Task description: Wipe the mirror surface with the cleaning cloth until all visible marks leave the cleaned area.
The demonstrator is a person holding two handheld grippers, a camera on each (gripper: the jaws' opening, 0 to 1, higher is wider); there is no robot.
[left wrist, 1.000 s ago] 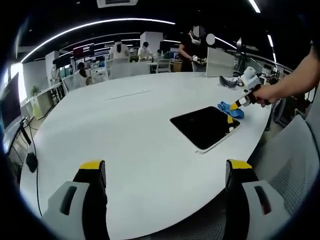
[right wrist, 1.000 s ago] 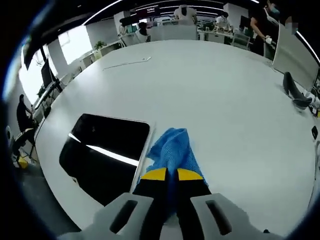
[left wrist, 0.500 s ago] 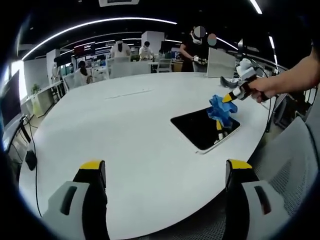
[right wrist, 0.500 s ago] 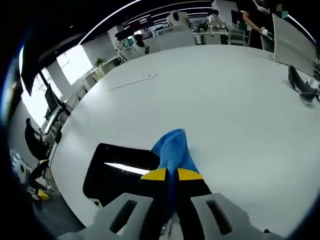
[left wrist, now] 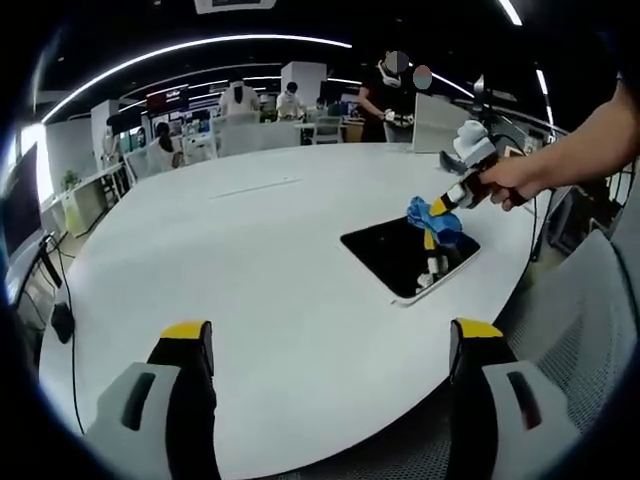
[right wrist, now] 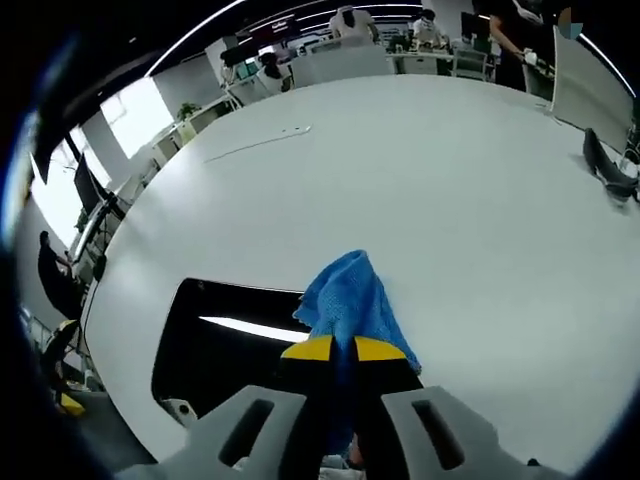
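- My right gripper (right wrist: 334, 349) is clamped on the blue cleaning cloth (right wrist: 348, 298), its jaws pressed together with the fabric bunched between and spilling forward past the yellow tips
- In the left gripper view I see that right gripper (left wrist: 441, 207) held over the far right part of the mirror (left wrist: 400, 252), the cloth (left wrist: 432, 221) hanging down to the dark glass or just above it; I cannot tell whether it touches
- The mirror (right wrist: 215, 345) lies flat near the near right edge of the white surface (left wrist: 250, 260), and a bright streak of ceiling light reflects in it
- To wipe well I judge I should lower until the cloth presses flat, then sweep in overlapping passes across the whole pane, keeping the hard jaw tips off the glass
- I can make out no marks on the mirror from here, so I would check it at an angle
- My left gripper (left wrist: 330, 345) hangs wide open and empty, well back from the mirror
- A dark object (right wrist: 605, 180) lies at the far right, well apart; people stand at desks beyond; nothing blocks the stroke
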